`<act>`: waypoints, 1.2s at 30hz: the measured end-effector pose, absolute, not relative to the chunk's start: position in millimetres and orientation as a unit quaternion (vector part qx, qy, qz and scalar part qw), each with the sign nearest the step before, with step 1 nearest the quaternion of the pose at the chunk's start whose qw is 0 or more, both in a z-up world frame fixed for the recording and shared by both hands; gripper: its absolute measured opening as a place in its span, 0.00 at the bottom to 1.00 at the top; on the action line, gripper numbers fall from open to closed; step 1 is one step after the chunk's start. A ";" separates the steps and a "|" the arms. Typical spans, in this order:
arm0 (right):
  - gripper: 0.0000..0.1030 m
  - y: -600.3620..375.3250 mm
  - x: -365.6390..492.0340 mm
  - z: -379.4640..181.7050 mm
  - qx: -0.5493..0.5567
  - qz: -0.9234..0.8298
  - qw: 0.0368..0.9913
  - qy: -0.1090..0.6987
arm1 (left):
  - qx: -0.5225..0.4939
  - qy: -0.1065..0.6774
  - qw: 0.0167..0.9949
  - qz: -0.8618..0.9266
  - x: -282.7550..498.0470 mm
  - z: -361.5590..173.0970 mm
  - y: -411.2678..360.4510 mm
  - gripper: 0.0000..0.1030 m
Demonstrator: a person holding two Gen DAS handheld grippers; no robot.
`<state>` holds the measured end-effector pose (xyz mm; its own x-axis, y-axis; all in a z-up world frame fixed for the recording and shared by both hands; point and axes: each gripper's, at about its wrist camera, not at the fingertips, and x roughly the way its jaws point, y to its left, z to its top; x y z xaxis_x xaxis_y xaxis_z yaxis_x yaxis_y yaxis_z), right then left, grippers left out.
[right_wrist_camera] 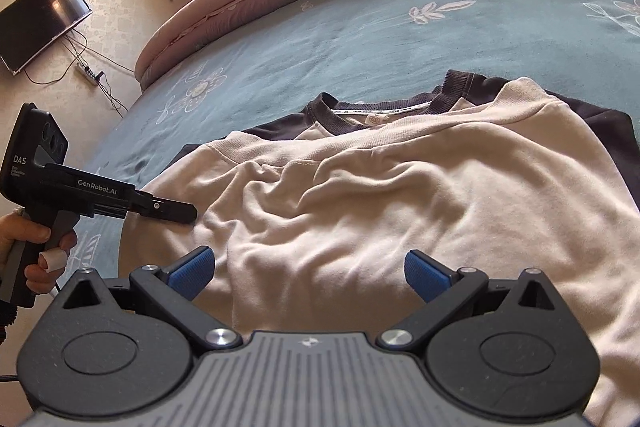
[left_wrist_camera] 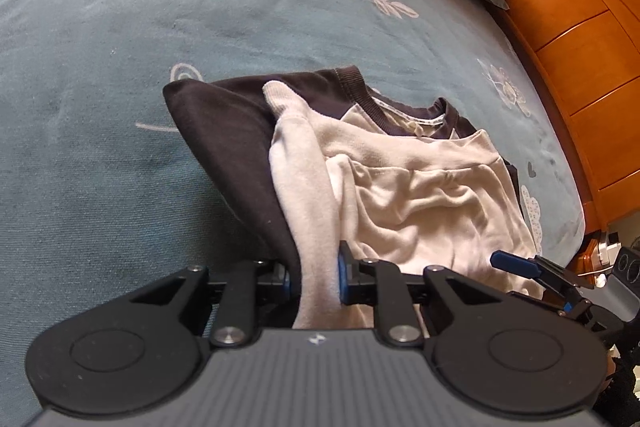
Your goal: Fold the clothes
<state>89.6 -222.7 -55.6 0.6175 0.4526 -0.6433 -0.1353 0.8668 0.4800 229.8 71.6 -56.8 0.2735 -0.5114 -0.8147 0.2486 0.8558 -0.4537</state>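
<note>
Left wrist view: the left gripper (left_wrist_camera: 316, 277) is clamped on a cream fold of the sweatshirt (left_wrist_camera: 420, 195), which rises as a taut band from between the blue pads (left_wrist_camera: 342, 277) toward the upper left, with dark sleeve fabric hanging beside it. The rest of the garment lies on the teal bedsheet (left_wrist_camera: 160, 47), ahead and to the right of this gripper, its dark collar (left_wrist_camera: 416, 111) pointing toward the wooden bed frame (left_wrist_camera: 568, 39). The right gripper (left_wrist_camera: 516, 263) enters at the right edge, its blue tip just over the near cream hem.

Right wrist view: the right gripper (right_wrist_camera: 310, 273) stands with its jaws wide apart and nothing between them; the cream body of the sweatshirt (right_wrist_camera: 400, 195) spreads directly ahead and beneath it. The garment's long axis runs away from this gripper, from the near hem to the collar (right_wrist_camera: 400, 107). The left gripper (right_wrist_camera: 176, 213), held in a person's hand (right_wrist_camera: 36, 251), meets the garment's left edge, fingers lying across that axis.

Judged relation: the gripped fold lies on the left side of the garment, so the coming fold probably carries it across the long axis to the right. The left hand is the nearer and already has the cloth; the right is free to pin or take the hem.
</note>
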 end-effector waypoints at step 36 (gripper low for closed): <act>1.00 -302.2 44.7 -43.0 0.252 0.113 0.894 0.353 | -0.129 0.503 0.792 -0.321 223.1 32.9 -11.1 0.13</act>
